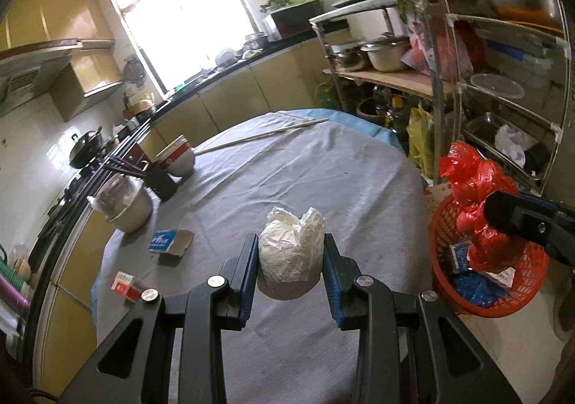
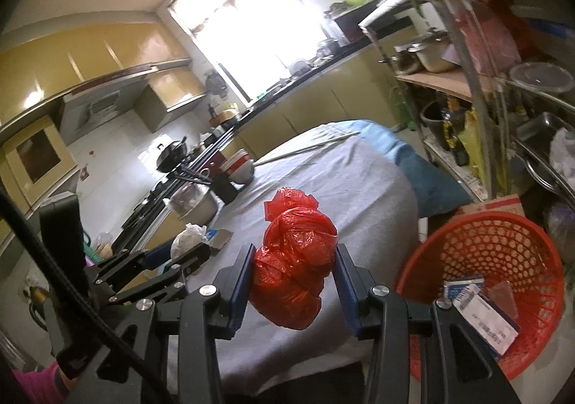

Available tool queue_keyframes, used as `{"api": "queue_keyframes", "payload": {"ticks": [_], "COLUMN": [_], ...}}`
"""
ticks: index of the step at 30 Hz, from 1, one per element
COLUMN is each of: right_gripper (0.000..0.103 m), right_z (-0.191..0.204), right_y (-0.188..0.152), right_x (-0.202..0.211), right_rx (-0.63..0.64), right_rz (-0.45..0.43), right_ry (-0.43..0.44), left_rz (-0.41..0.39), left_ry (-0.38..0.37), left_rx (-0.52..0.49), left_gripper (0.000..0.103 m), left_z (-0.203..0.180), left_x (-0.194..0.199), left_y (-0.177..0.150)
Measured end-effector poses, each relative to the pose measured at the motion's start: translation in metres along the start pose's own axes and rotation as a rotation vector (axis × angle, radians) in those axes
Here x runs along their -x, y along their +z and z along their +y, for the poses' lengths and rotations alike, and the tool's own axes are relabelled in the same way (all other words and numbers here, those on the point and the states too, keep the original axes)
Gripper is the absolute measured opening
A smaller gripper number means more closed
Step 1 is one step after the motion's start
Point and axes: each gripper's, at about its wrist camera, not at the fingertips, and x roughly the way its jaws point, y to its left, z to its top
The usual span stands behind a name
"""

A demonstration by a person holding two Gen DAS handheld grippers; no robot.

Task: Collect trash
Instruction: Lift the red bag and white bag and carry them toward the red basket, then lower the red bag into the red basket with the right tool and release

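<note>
1. Both hand-held grippers are loaded. My left hand-held gripper (image 1: 291, 260) is clenched on a white wad (image 1: 291, 253) of crumpled paper or plastic, with the blue pads pressing its two sides, and it holds the wad clear above the counter (image 1: 323, 170). My right hand-held gripper (image 2: 293, 278) is clamped the same way on a red bag (image 2: 293, 260), knotted and bunched, which hangs between its pads.

2. From my seat, the step in hand is the carry: two pieces of trash are held up off the grey cloth, and neither has been dropped yet.

3. On the right, just beside the counter's edge, stands the red basket (image 2: 532, 260). It already holds a few flat boxes and a blue scrap. In the left wrist view the red bag hangs right over the basket's rim.

4. Next, as I judge it, the right gripper wants to go over the basket's mouth and let go first, since it is nearer. After that the left has to cross the counter to the same spot, so the right should clear out of its way.

5. Still lying on the cloth are a blue box (image 1: 169, 242) and a red box (image 1: 125, 286), so more trips remain.

6. I would leave the bowls (image 1: 178, 156) and the pot (image 1: 125, 204) alone.
</note>
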Motion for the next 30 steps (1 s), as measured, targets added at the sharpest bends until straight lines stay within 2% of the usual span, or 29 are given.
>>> {"api": "queue_keyframes", "payload": {"ticks": [16,30], "right_gripper": [0.046,0.046], "right_z": [-0.063,-0.087], "right_y": [0.001,-0.002], "right_x": [0.012,0.022], "right_rx": [-0.109,-0.152], "right_rz": [-0.001,0.003], "right_ry": [-0.111,-0.174], "left_rz": [0.01,0.035], "left_ry": [-0.117,-0.195], "left_rx": [-0.09,-0.151], "left_gripper": [0.036,0.036], "left_z": [-0.047,-0.079], "left_x": [-0.018,-0.032], "left_y": [0.018,0.025]}}
